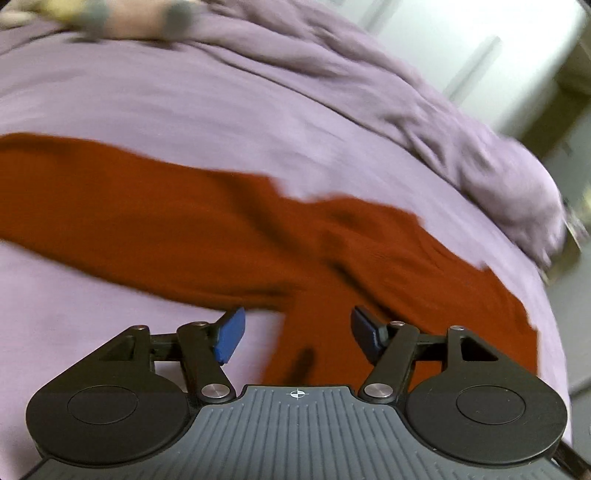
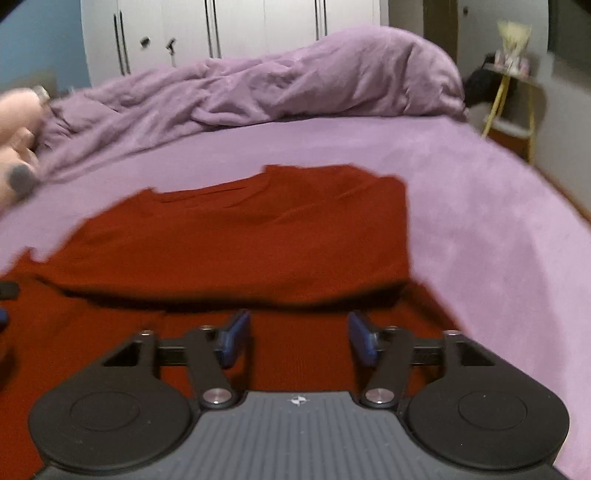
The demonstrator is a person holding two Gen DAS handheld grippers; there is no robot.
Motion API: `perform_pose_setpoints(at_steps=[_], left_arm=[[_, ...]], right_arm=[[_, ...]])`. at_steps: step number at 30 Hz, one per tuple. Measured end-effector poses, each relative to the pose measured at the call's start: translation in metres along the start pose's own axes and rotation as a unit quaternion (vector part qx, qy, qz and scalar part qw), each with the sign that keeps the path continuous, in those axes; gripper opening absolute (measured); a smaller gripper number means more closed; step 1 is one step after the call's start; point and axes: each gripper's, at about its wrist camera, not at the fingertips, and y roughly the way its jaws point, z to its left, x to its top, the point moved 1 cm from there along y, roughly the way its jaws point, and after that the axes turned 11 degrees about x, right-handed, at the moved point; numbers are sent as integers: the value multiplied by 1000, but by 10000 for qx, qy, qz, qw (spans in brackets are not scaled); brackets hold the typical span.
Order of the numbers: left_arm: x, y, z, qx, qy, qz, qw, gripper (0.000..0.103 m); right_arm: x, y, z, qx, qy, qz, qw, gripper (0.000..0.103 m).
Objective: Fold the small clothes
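Note:
A rust-red knit garment [image 1: 207,229] lies on the lilac bed sheet [image 1: 184,96]. In the left wrist view it stretches from the left edge to the lower right, with a strip running down between the fingers. My left gripper [image 1: 297,334] hovers over that strip, open, its blue pads clear of the cloth. In the right wrist view the garment [image 2: 258,229] shows a folded upper layer with a straight right edge. My right gripper [image 2: 299,338] stands open above the lower layer, nothing between its pads.
A crumpled lilac duvet [image 2: 288,81] is heaped at the far side of the bed. White wardrobe doors [image 2: 229,26] stand behind it. A yellow stand [image 2: 513,99] is at the right of the bed. A person's hand [image 2: 18,125] shows at the left edge.

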Motion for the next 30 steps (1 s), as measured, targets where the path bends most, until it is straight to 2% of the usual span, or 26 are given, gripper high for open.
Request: perform_pose_setpoints(at_steps=[2, 4, 5, 6, 8, 10, 12, 15, 19, 20, 21, 22, 23, 28, 30], left_arm=[[7, -7, 46, 569, -493, -129, 9971, 69], [13, -9, 92, 848, -1148, -136, 9897, 65], [15, -10, 115, 925, -1586, -107, 9829, 61], [17, -11, 134, 867, -1977, -120, 9763, 60], [18, -12, 168, 499, -2808, -142, 9584, 57], [19, -10, 192, 328, -3386, -197, 9402, 56], [22, -8, 209, 309, -3623, -380, 9308, 53], [24, 2, 233, 182, -4022, -521, 9139, 41], [21, 15, 261, -257, -4800, -543, 8752, 24], [21, 18, 264, -292, -4907, -559, 8690, 18], [21, 19, 266, -286, -4930, -578, 8676, 15], [21, 19, 266, -256, -4881, -613, 8703, 8], [23, 18, 265, -225, -4781, -651, 8756, 8], [43, 1, 249, -339, -4046, -1024, 9081, 9], [53, -13, 229, -420, -3566, -1230, 9252, 9]], right_arm=[[-12, -12, 5, 121, 91, 3, 9999, 60], [-20, -17, 6, 202, 266, 74, 9994, 60], [-23, -18, 6, 235, 384, 92, 9989, 60], [-24, -19, 6, 266, 492, 99, 9984, 60], [-23, -18, 6, 281, 703, 102, 9971, 60], [-19, -17, 7, 341, 870, 83, 9956, 60], [-15, -15, 13, 428, 951, 82, 9945, 60], [-11, -14, 24, 492, 868, 74, 9950, 60], [-11, -14, 34, 515, 721, 96, 9960, 60], [-11, -14, 34, 503, 703, 115, 9962, 60], [-12, -13, 34, 474, 688, 137, 9964, 60], [-13, -12, 34, 427, 680, 165, 9966, 60], [-13, -10, 33, 368, 682, 198, 9968, 60], [-19, -6, 24, 290, 809, 285, 9959, 60], [-22, -5, 22, 306, 816, 292, 9958, 60]])
